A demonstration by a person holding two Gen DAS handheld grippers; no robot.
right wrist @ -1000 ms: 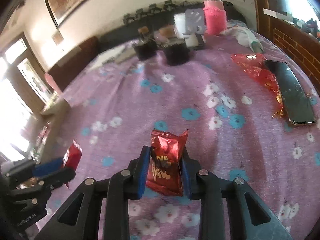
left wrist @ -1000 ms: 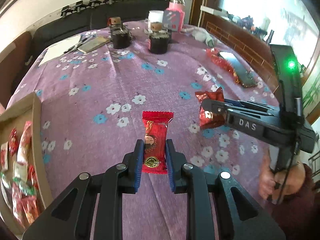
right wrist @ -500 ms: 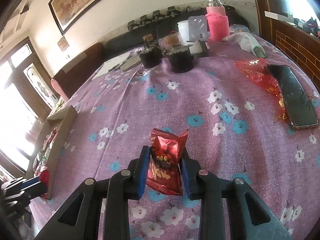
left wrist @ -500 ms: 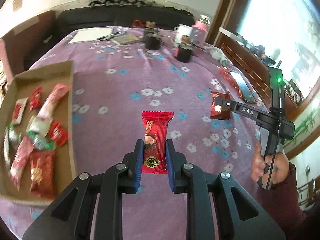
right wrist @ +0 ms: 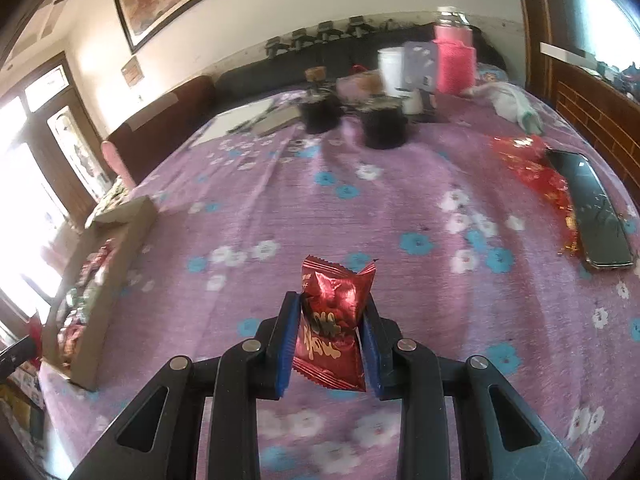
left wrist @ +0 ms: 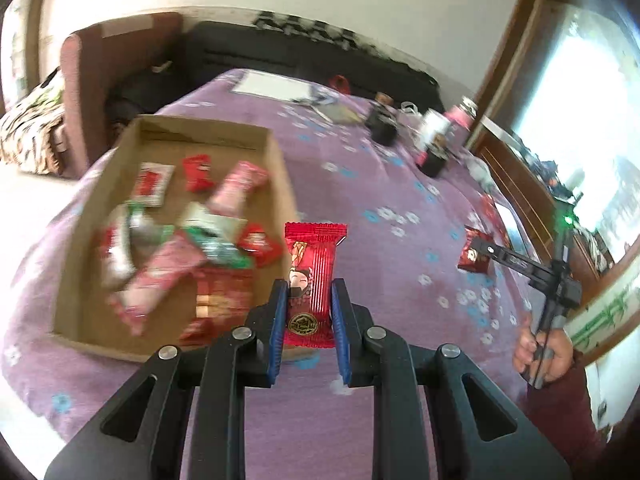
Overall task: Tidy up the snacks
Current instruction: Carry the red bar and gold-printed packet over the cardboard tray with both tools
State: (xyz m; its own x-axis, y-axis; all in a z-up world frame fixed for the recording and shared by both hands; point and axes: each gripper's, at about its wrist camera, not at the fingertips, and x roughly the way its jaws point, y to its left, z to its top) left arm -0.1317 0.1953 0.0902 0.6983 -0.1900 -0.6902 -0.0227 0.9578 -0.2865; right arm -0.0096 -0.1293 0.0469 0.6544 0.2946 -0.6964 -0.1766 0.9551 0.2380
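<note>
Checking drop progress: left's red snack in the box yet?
Out. The red snack packet is clamped in the left gripper, beside the cardboard box.

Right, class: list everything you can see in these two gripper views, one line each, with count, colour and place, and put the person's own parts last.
Cardboard tray: one, brown, left side of the table, holding a blurred pile of red, pink, white and green snack packets.
Striped snack packet: one, bright red, between the left gripper's fingers.
Foil snack packet: one, dark red, between the right gripper's fingers.
Tablecloth: one, purple with white and blue flowers, covering the table.
Phone: one, black, right edge.
Crinkled wrapper: one, red, beside the phone.
Dark jars: two, black, far end.
Pink bottle: one, far end.
Paper sheet: one, white, far left.
Left gripper: black, blue pads, shut.
Right gripper: same, shut.
Right hand: on its handle.
</note>
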